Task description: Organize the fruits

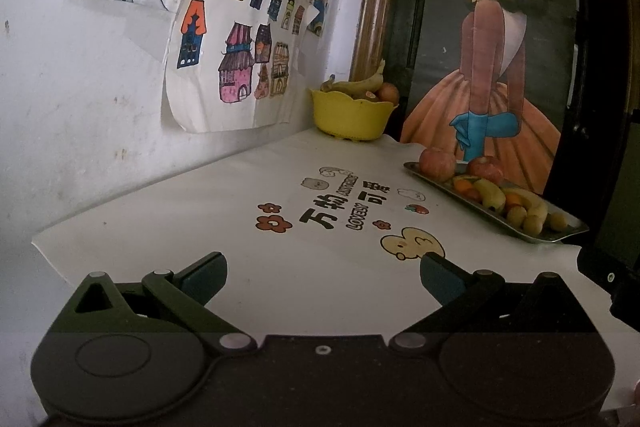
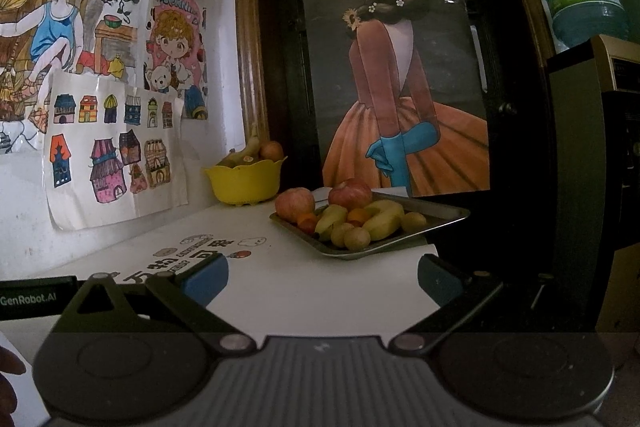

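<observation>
Both your left tongs (image 1: 322, 277) and right tongs (image 2: 322, 279) hang released; fruits fill the metal tray (image 2: 440, 223) far right on the worktop (image 2: 280, 287); bananas (image 2: 384, 219) likely bruise, so grip mid-body gently.

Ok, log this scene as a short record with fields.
left gripper: open, empty, above the table
right gripper: open, empty, facing the tray
tray: metal, near the table's far right edge; holds apples, bananas, oranges, small round fruits
bowl: yellow, far corner by the wall; holds a banana and round fruits
table: white cloth with cartoon print
</observation>
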`<state>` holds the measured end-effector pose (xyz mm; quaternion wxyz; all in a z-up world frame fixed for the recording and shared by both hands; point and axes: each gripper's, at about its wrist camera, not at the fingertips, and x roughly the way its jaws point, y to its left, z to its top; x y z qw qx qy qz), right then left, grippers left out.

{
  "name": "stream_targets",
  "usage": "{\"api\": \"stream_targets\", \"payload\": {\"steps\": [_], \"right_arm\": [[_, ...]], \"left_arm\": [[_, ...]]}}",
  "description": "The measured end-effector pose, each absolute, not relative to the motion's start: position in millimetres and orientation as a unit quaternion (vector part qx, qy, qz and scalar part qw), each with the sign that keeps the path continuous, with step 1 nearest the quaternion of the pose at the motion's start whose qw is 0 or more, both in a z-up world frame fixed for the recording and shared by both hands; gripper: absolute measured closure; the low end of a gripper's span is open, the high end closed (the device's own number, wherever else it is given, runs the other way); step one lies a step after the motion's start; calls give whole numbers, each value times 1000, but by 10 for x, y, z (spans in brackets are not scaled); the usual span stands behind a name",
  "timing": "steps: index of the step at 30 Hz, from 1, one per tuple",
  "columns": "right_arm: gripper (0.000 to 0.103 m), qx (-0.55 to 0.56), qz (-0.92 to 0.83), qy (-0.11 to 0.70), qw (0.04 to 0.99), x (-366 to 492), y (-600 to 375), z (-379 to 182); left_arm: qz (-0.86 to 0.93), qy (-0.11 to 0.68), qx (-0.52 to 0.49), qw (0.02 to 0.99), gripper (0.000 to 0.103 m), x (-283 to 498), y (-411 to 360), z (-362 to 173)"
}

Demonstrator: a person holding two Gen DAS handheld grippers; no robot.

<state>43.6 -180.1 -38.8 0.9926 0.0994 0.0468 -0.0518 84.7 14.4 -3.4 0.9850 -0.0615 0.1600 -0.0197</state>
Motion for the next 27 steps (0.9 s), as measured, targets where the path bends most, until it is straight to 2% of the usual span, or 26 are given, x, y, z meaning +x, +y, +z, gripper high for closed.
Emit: {"api": "stream_targets", "payload": {"steps": [27], "right_arm": [[0, 98, -50, 50, 993, 439, -1772, -400]], "left_arm": [[-19, 167, -60, 984, 1, 850, 120, -62]]}}
